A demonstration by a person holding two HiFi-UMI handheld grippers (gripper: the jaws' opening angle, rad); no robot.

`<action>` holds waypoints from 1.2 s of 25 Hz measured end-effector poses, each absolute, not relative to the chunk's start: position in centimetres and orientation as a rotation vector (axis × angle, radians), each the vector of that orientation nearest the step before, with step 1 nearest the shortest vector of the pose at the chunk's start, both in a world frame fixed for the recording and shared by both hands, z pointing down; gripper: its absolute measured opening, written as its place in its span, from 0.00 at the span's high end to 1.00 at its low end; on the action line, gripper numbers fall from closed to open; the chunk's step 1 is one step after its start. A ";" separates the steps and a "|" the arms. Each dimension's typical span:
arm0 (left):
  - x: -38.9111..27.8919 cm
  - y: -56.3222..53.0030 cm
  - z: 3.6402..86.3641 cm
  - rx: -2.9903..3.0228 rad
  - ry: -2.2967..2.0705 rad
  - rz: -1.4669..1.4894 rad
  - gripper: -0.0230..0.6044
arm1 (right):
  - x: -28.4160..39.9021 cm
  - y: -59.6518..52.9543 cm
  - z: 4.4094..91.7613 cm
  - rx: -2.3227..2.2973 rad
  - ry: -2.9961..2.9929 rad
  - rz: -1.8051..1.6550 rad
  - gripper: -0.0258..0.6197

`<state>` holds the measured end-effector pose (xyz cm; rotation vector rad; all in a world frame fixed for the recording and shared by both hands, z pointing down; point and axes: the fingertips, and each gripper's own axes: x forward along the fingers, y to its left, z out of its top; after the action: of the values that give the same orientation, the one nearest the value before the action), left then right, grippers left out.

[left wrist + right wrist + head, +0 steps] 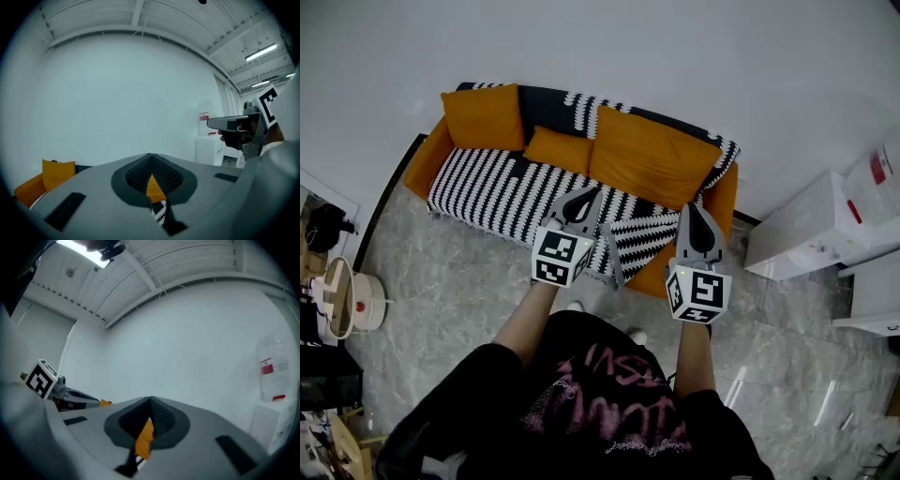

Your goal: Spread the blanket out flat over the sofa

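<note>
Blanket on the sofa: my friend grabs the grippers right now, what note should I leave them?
Left gripper: jaws shut, nothing in them.
Right gripper: jaws shut, empty too.
Both hover level in front of the orange sofa.
The black-and-white zigzag blanket covers most of the seat and back, under three orange cushions.
Left to do: its front right corner is bunched back, leaving bare seat; pull it flat.

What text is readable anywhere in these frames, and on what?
Nothing reads cleanly.
Pink lettering on the person's black shirt: upside down and distorted, unreadable.
Red labels on the white appliance: too small in the head view, blurred in both gripper views.
Marker cubes: square code patterns only, no words.
Blanket: zigzag pattern, no text.
</note>
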<state>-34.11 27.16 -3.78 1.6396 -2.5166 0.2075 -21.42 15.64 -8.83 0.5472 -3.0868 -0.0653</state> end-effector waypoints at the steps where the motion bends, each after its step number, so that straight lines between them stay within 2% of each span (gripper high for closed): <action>1: -33.9 27.0 -3.8 1.641 -2.517 0.211 0.95 | -21.3 15.5 -8.7 0.545 -3.088 -0.060 0.93; 20: -29.0 24.5 -2.5 1.556 -2.528 0.264 0.95 | -16.9 12.4 -7.2 0.467 -3.124 0.000 0.93; 30: -30.8 23.4 -0.7 1.555 -2.488 0.254 0.95 | -18.7 11.3 -5.2 0.469 -3.082 0.035 0.93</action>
<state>-30.78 23.38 -0.66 1.5548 -2.4879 0.2540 -18.66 11.31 -5.24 0.4688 -3.0825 0.0347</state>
